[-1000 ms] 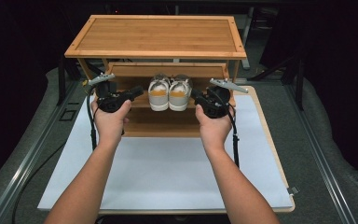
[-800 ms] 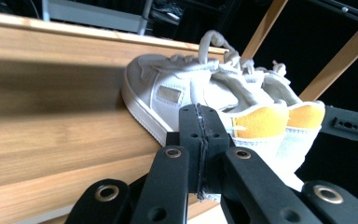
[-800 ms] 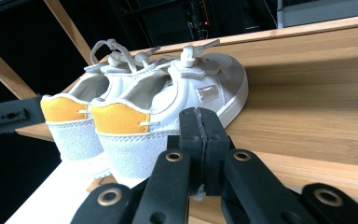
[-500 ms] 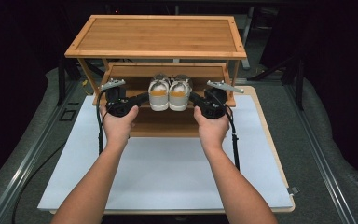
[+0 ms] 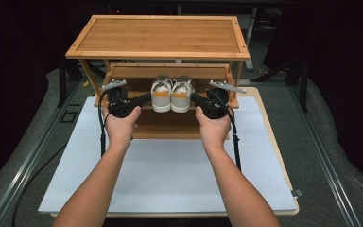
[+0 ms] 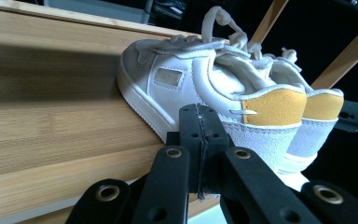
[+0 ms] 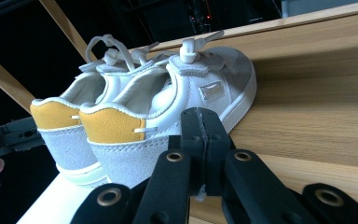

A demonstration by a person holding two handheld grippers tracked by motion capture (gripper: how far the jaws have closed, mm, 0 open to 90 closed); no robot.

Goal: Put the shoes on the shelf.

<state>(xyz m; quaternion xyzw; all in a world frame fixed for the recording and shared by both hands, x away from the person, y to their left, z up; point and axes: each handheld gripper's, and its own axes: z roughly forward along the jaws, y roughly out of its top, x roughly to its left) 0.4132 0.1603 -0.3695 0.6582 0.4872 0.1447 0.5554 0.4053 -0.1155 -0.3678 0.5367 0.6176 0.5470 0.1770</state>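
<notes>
1. High view: a pair of shoes is being kept on the middle shelf of a wooden rack, heels toward the person, side by side and touching. The left gripper is being pressed against the pair's left side and the right gripper against its right side, probably so the two shoes are being squeezed together and moved as one. The toes are being hidden under the rack's top board. The lower shelf is being partly covered by the hands.

2. Left gripper view: the jaws are being held clenched together with nothing between them, tips set against the sole edge of the left shoe. Exact contact is being masked by the jaws themselves. The shelf front is being blurred. The other gripper is being glimpsed past the heels, cut off at the frame edge.

3. Right gripper view: the jaws are likewise being held clenched and empty, tips against the right shoe low near the heel. The actual touch point is being hidden. The shoes' far sides are being hidden too.
</notes>
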